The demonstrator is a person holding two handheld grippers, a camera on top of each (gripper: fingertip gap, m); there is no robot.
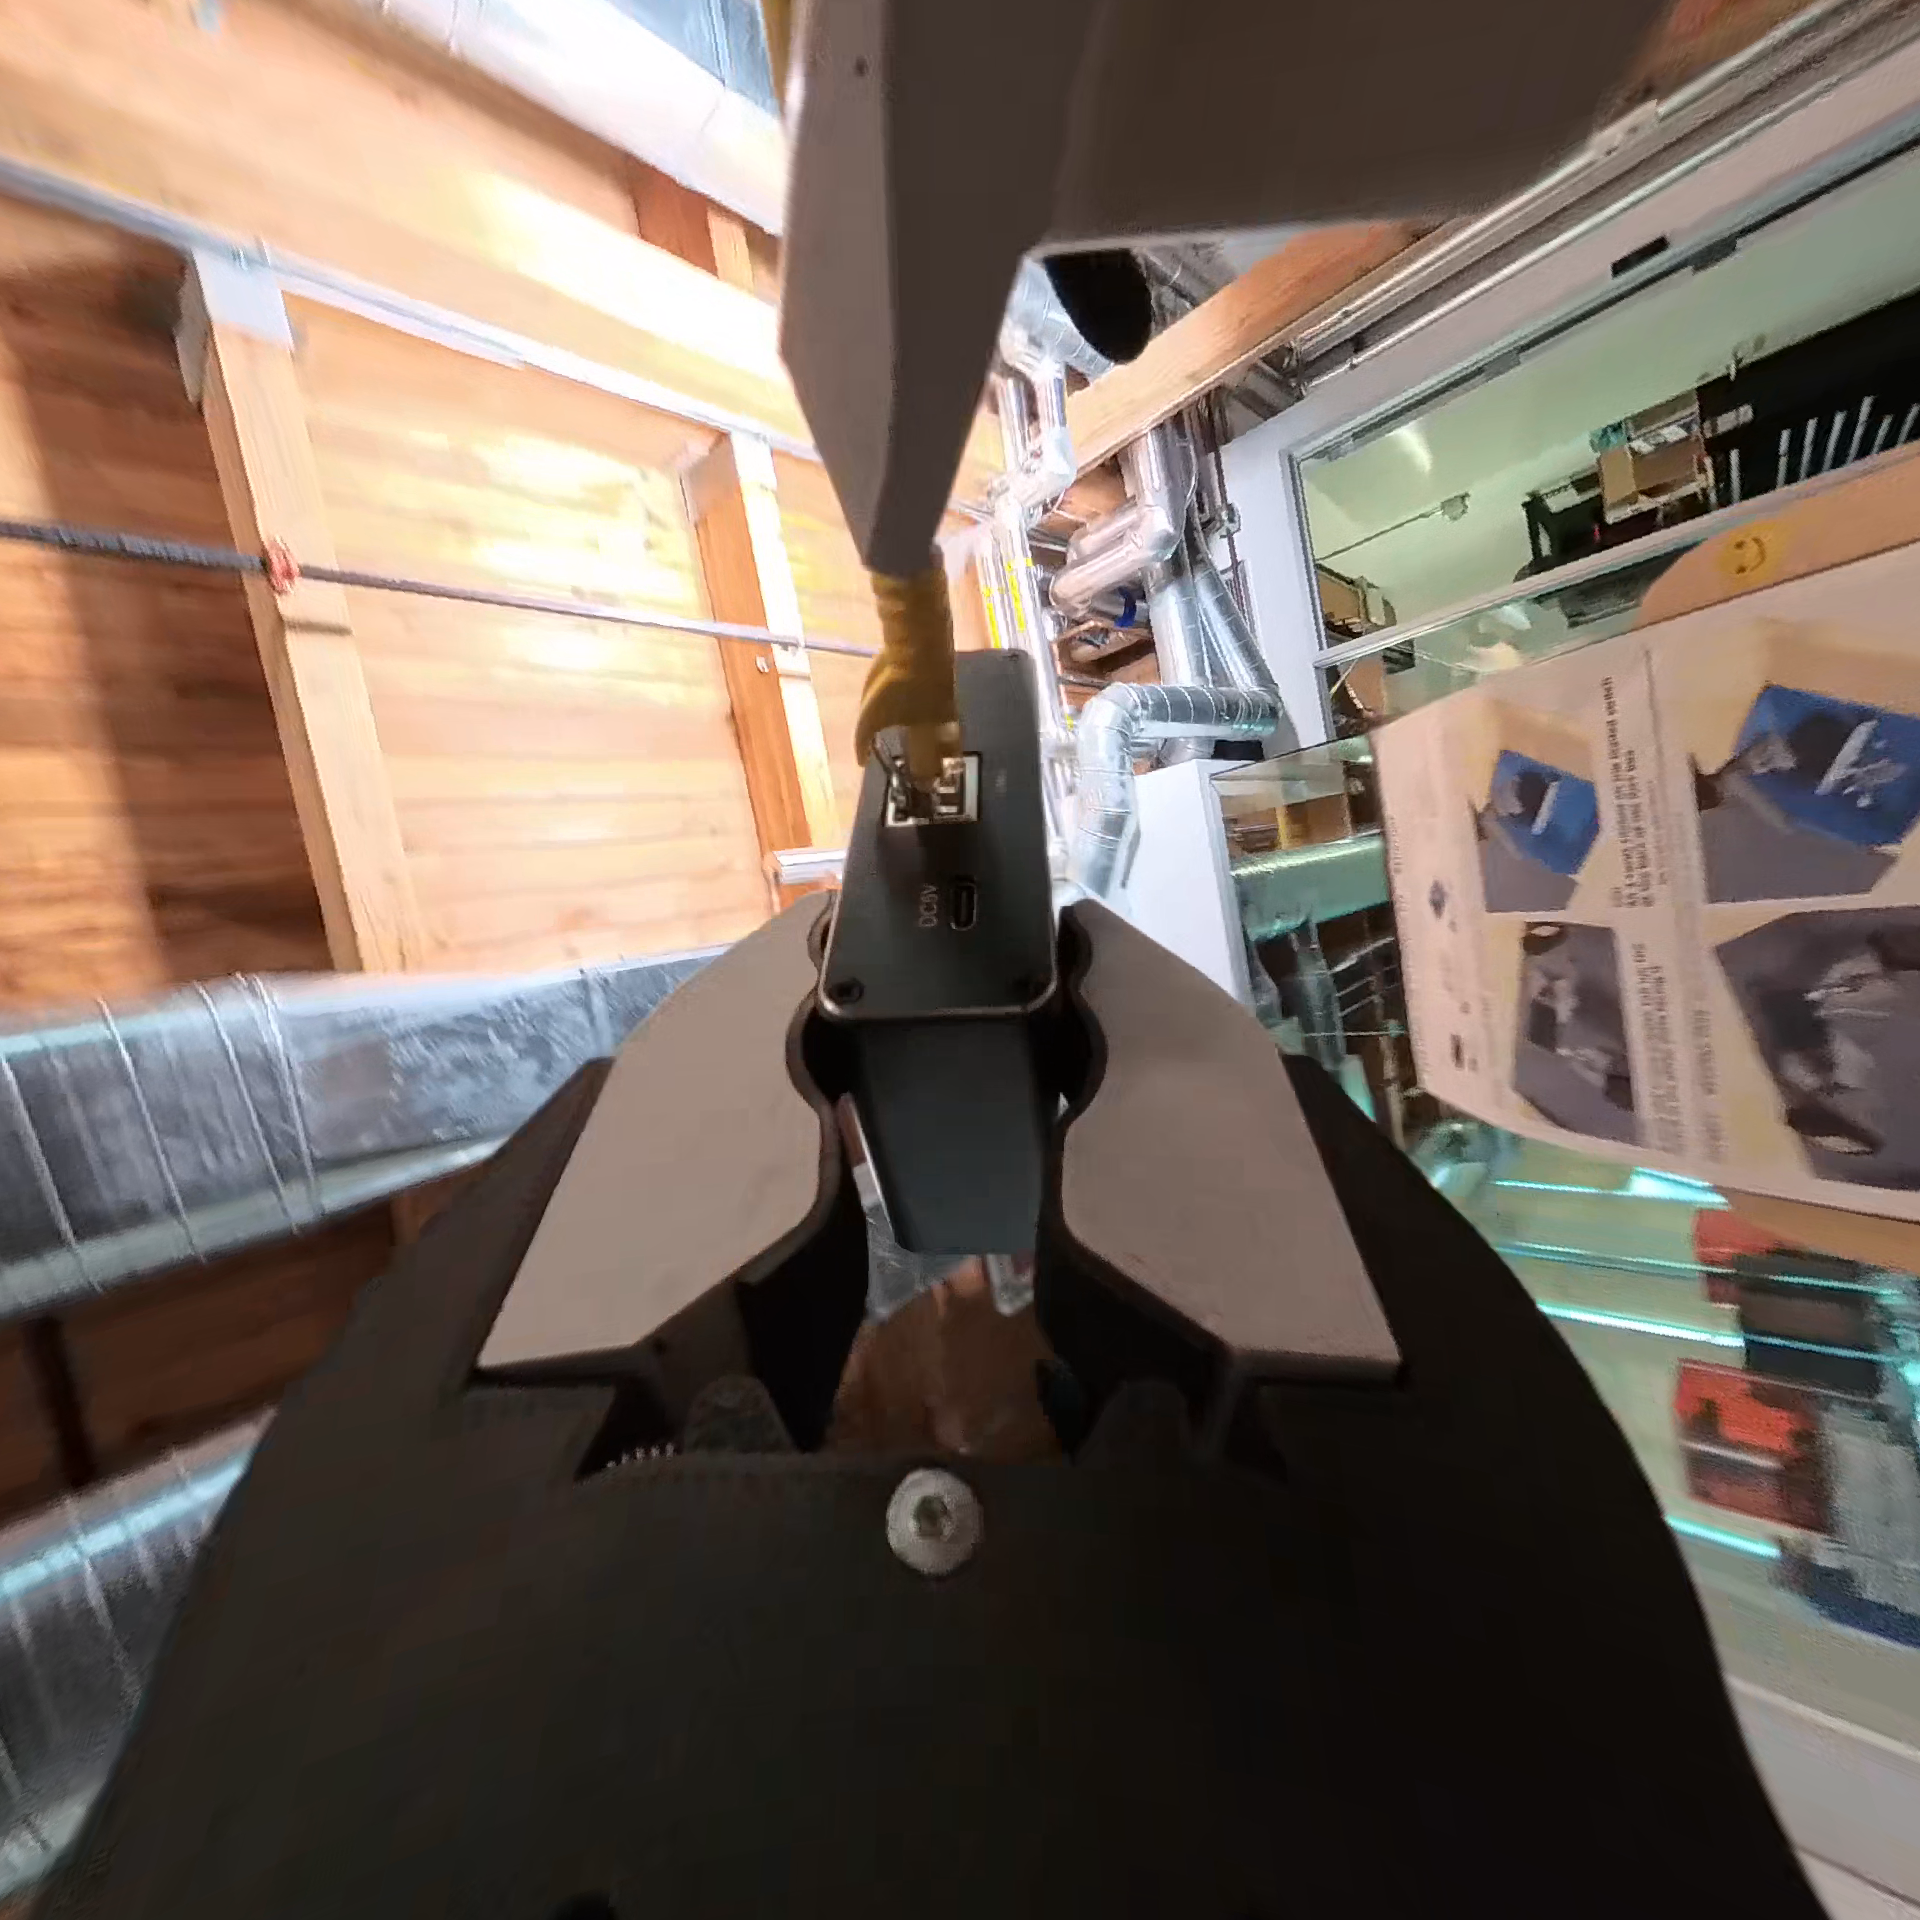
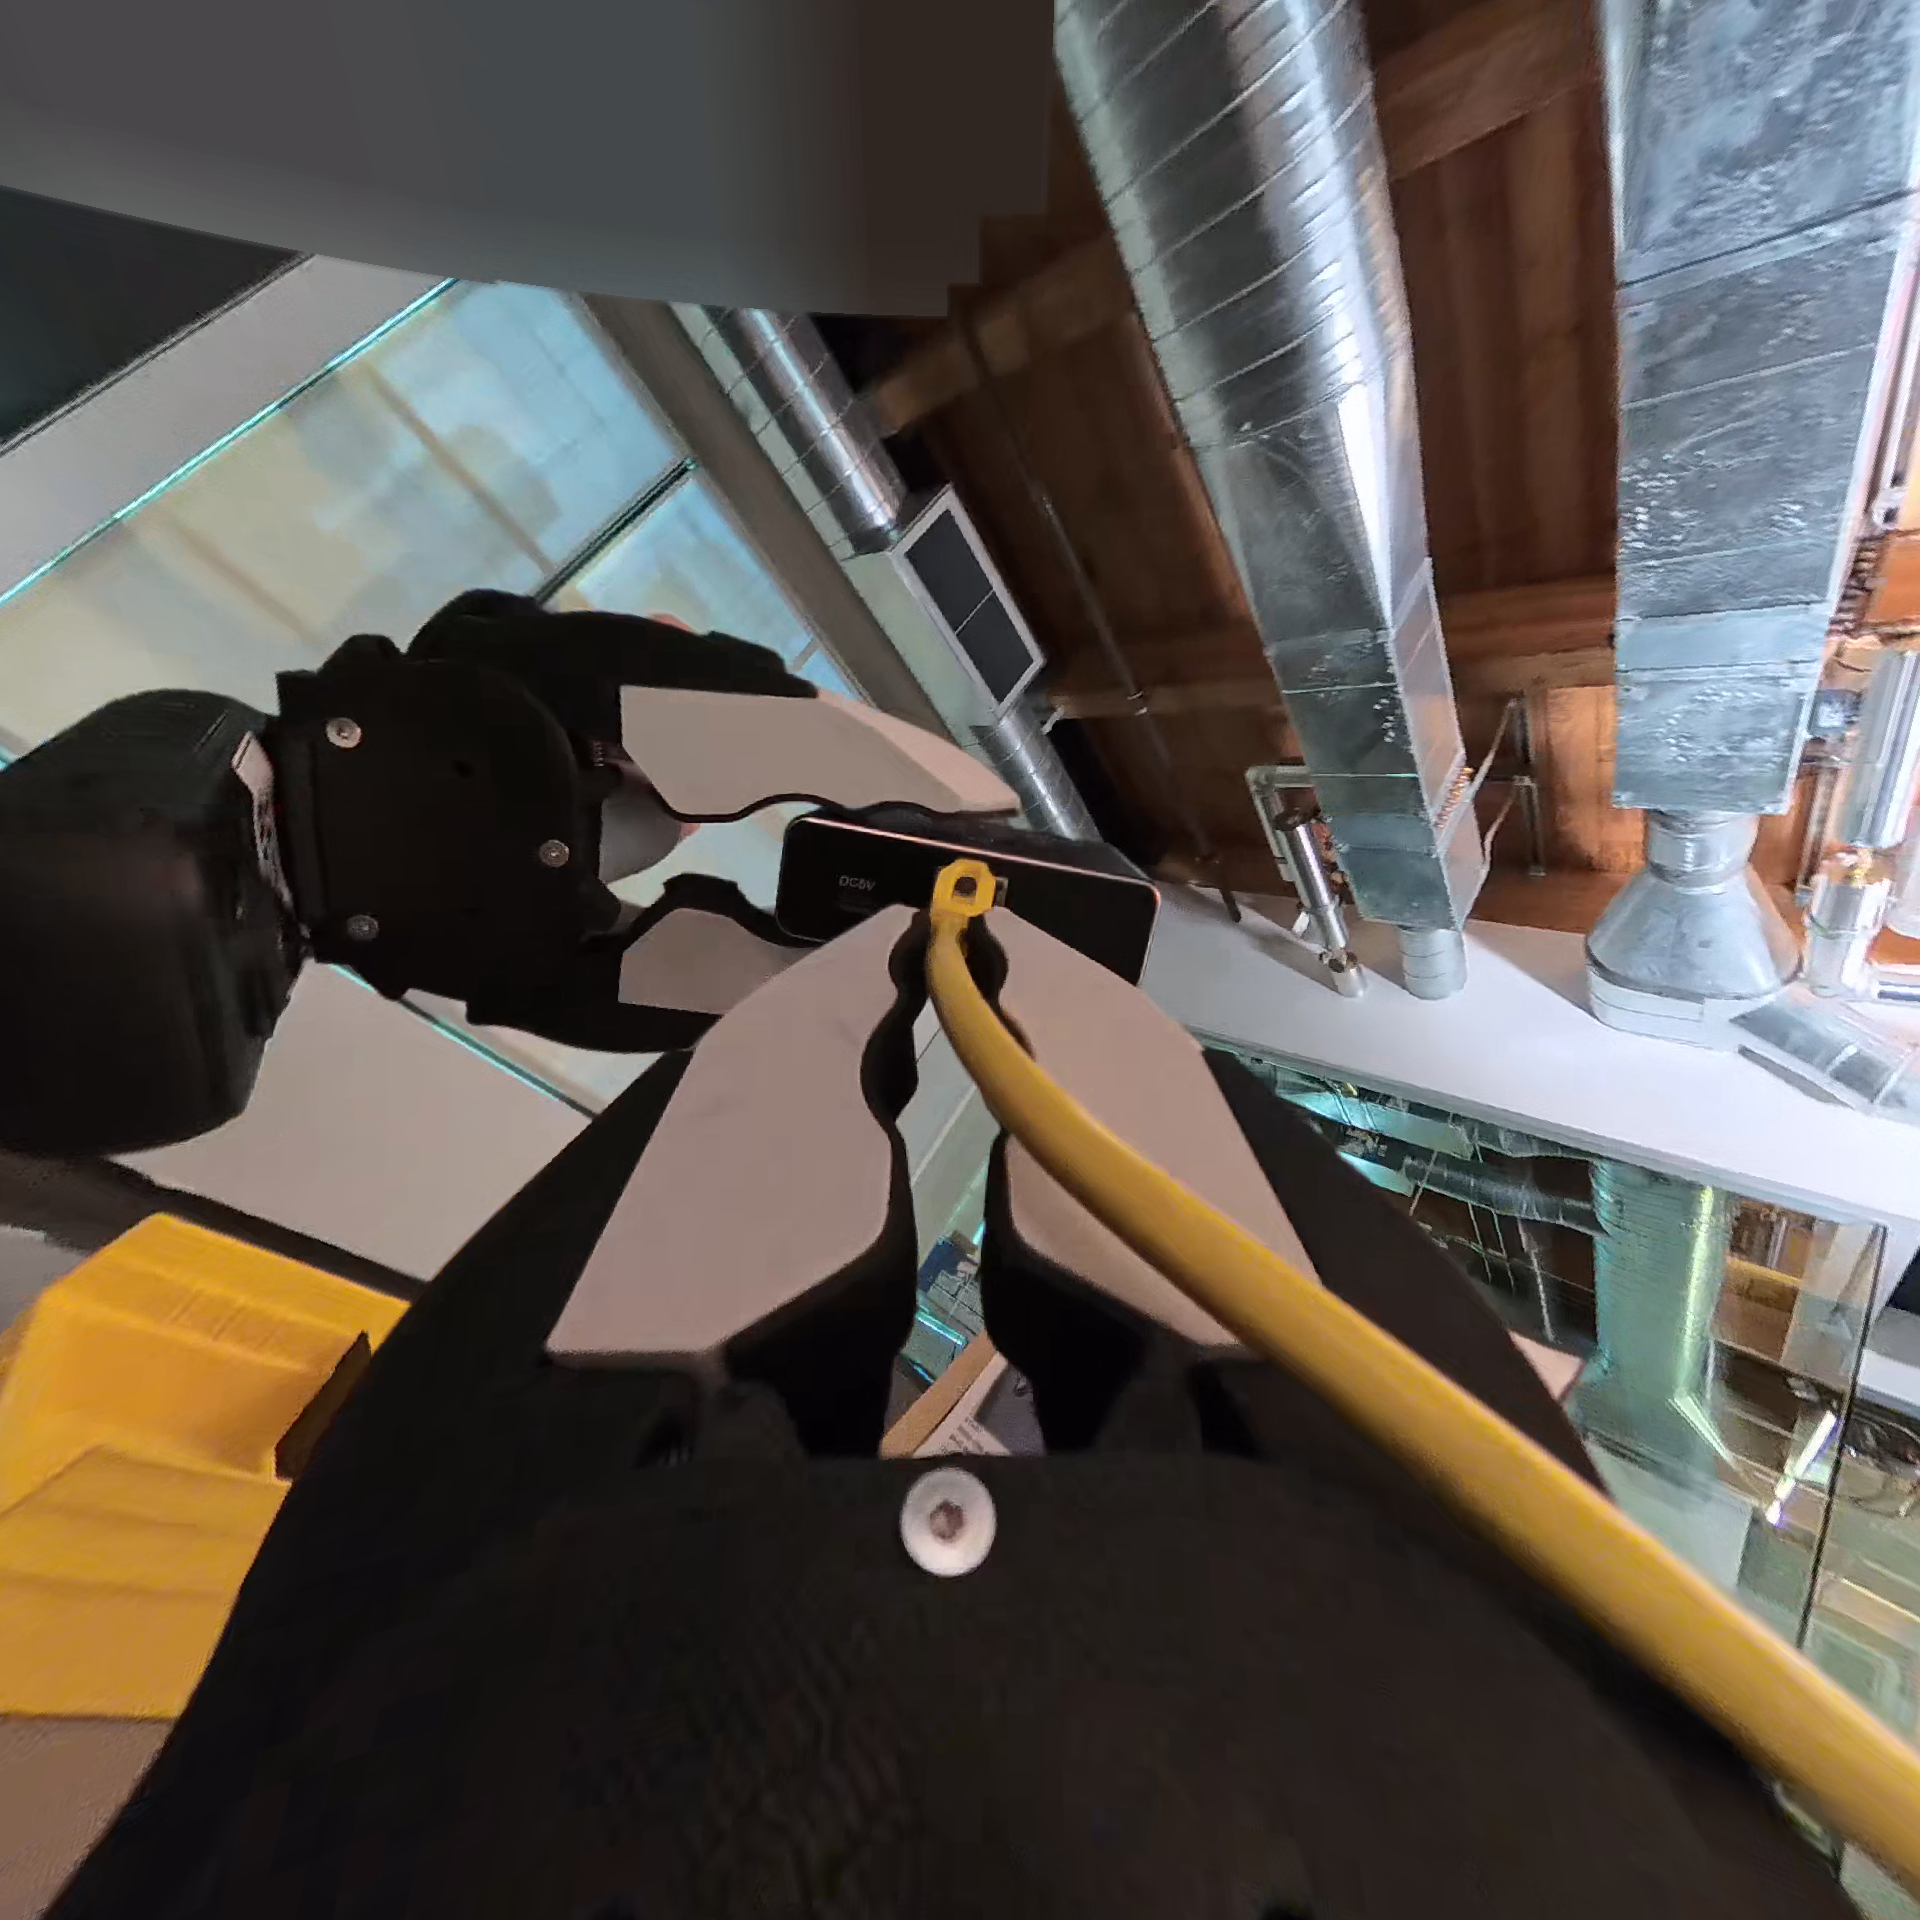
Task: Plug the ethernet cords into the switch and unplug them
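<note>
My left gripper [image 1: 943, 930] is shut on a black switch [image 1: 940, 1122] and holds it up in the air with its port face toward the camera. A yellow ethernet cord [image 1: 916, 634] comes down from above, and its clear plug [image 1: 914, 774] sits at one of the two ports. I cannot tell whether the plug is fully in. In the right wrist view my right gripper [image 2: 951, 935] is shut on the yellow cord [image 2: 1195, 1174] just behind the plug's boot [image 2: 966, 888]. The boot is against the switch [image 2: 1070, 909]. The left gripper [image 2: 883, 868] holds the switch from the left.
Both views look up at wooden beams and silver ducts [image 2: 1299, 468] on the ceiling. Glass walls [image 2: 364, 499] stand to the side. A printed poster [image 1: 1683, 935] hangs at the right of the left wrist view. A yellow box [image 2: 156, 1455] is at the lower left. The gap from one gripper's tips to the other's is roughly 6 cm.
</note>
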